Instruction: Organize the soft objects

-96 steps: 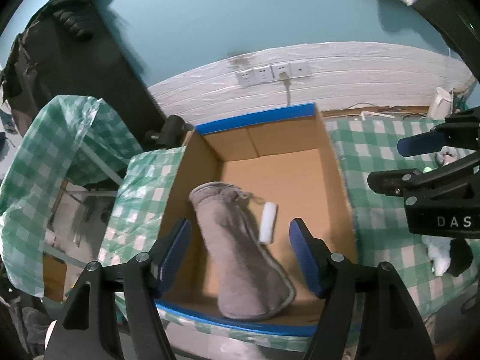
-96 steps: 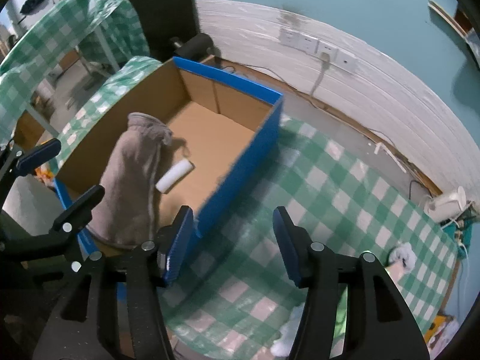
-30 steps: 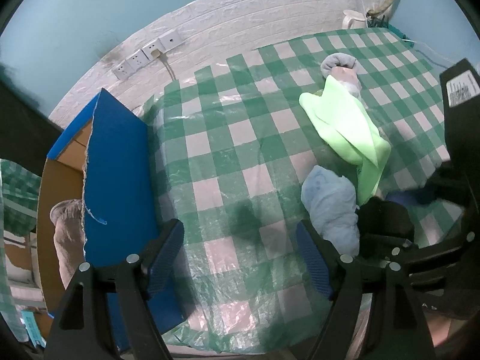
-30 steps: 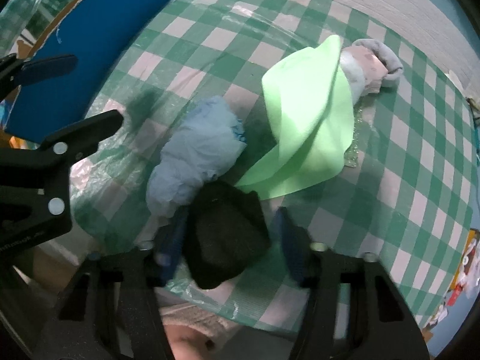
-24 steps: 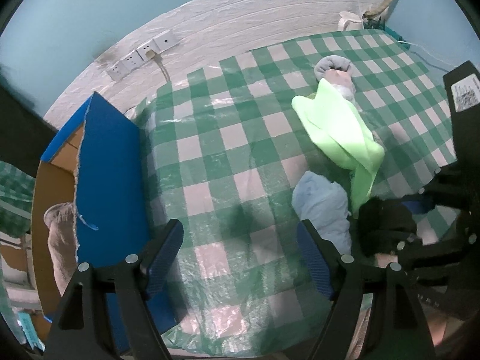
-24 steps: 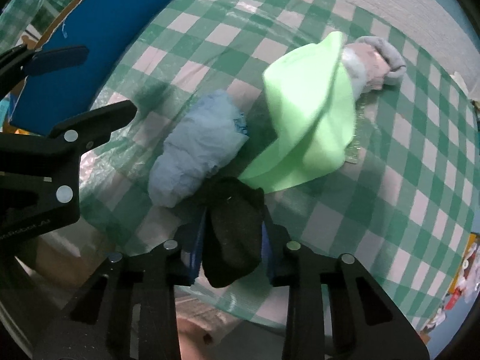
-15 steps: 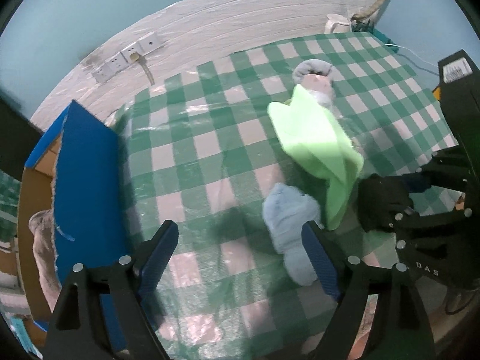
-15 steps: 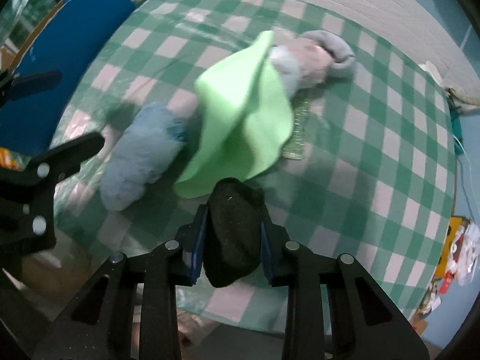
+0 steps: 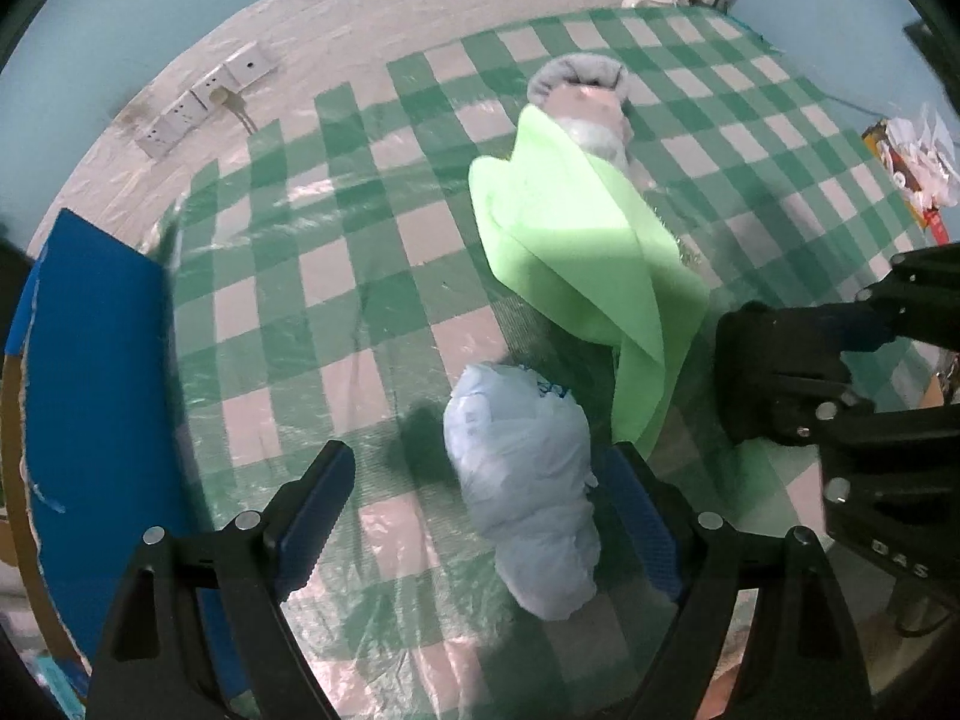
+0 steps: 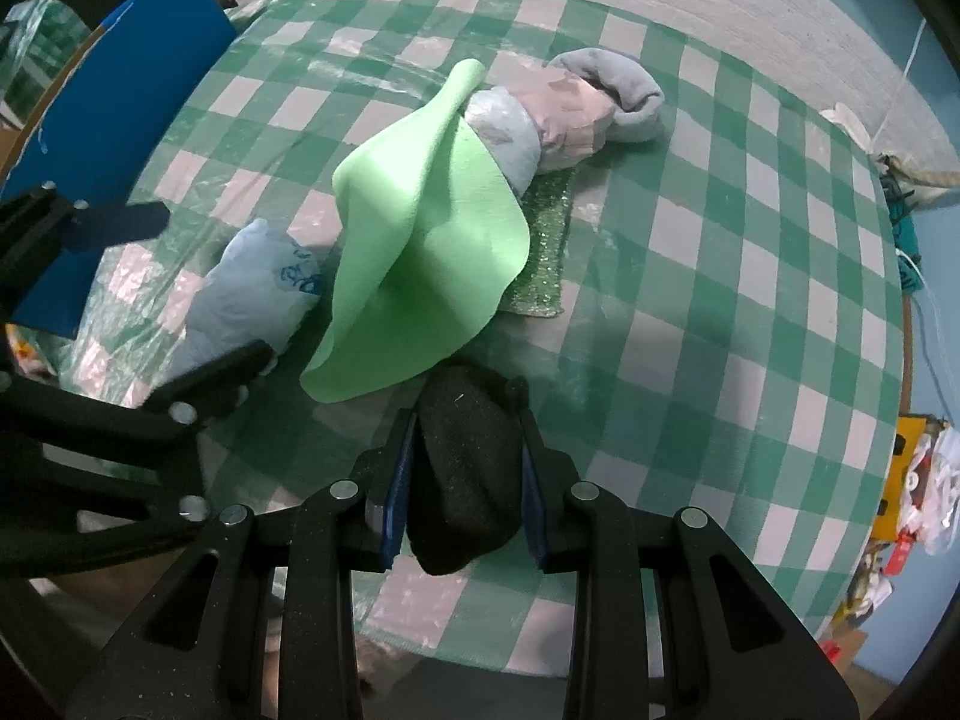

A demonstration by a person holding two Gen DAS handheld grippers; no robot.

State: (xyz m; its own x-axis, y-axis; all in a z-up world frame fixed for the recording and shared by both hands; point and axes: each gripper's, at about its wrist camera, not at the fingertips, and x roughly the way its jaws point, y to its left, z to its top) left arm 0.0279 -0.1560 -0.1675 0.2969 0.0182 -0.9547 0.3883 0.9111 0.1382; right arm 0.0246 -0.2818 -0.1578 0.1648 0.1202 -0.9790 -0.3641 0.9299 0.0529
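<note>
Right wrist view shows the right gripper pinching a black sock; the left gripper, jaws spread, straddles a pale blue bundle on the table, which likely needs closing on, then carrying to the blue-edged box.

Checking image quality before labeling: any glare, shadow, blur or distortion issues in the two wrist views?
Left wrist: strong fisheye bending, dark vignette at the corners; sheen on the plastic-covered checked tablecloth; a dark shadow beside the pale blue bundle; the right gripper slightly soft. Right wrist: same curvature; the black sock is too dark for detail; the green cloth is bright but not blown out.
</note>
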